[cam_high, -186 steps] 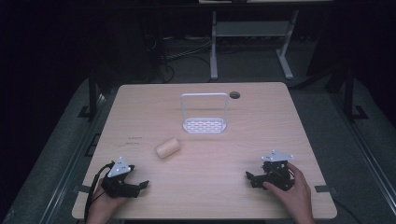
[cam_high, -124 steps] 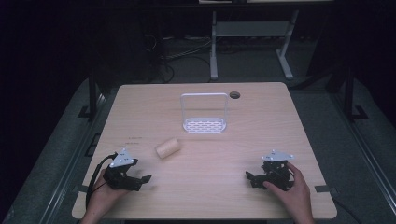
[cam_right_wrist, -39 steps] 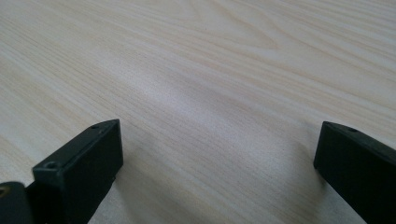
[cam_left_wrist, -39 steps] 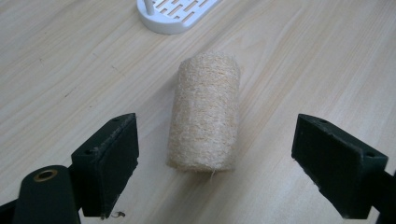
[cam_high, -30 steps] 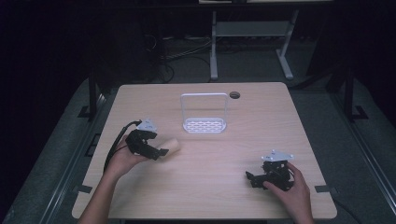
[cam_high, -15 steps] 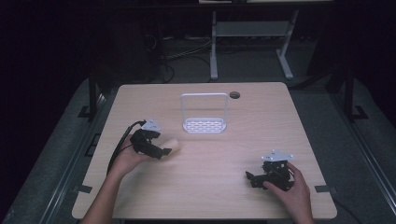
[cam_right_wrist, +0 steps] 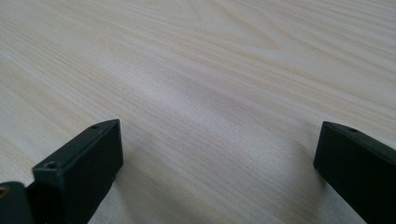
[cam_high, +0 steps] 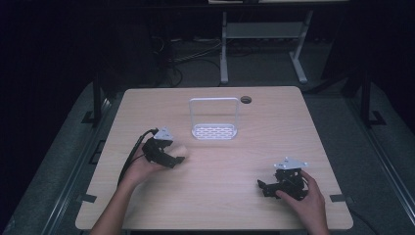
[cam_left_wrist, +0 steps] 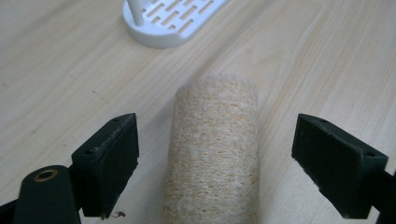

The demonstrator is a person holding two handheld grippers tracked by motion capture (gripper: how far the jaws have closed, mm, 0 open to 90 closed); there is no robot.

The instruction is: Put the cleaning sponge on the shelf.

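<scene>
On the table (cam_high: 274,127), white rack (cam_high: 214,120) stands toward 12 o'clock. Left gripper (cam_left_wrist: 215,158), at 9 o'clock, jaws wide apart, straddles loofah roll (cam_left_wrist: 212,149), lying flat, untouched. Right gripper (cam_right_wrist: 219,163), at 4 o'clock, jaws spread wide, holds nothing.

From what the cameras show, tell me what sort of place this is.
Probably a lab or recording workspace, not a home: a bare wooden table under a spot of light in a dark room, loose cables and a metal stand on the floor behind it, and a hand-held gripper at work.
</scene>
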